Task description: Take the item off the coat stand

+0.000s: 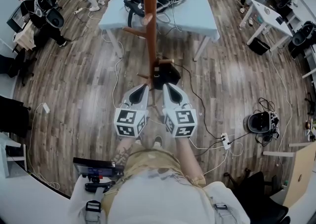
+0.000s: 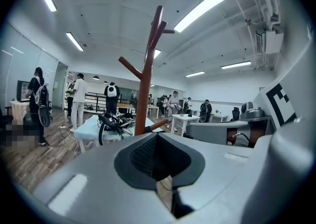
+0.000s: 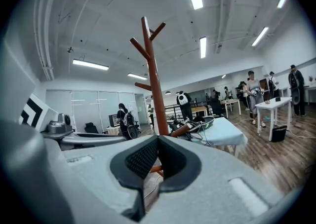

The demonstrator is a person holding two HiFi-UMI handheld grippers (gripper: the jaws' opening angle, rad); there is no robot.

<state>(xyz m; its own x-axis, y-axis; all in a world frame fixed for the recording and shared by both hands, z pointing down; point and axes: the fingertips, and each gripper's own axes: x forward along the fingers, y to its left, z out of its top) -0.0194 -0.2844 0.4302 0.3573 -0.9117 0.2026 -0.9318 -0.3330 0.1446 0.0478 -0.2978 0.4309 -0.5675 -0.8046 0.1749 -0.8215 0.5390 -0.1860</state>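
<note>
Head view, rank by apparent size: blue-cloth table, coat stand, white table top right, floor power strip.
1. blue-cloth table
2. coat stand and white table: close, and the stand is nearer and seen from above, so unranked
3. power strip

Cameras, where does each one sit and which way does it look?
Head view: on the person's head, looking steeply down at the stand and floor; shows left gripper, right gripper, torso.
Left gripper view: on the left gripper, looking along its shut jaws at the stand.
Right gripper view: on the right gripper, likewise; jaws shut.
Shared: all see the stand and table.
</note>
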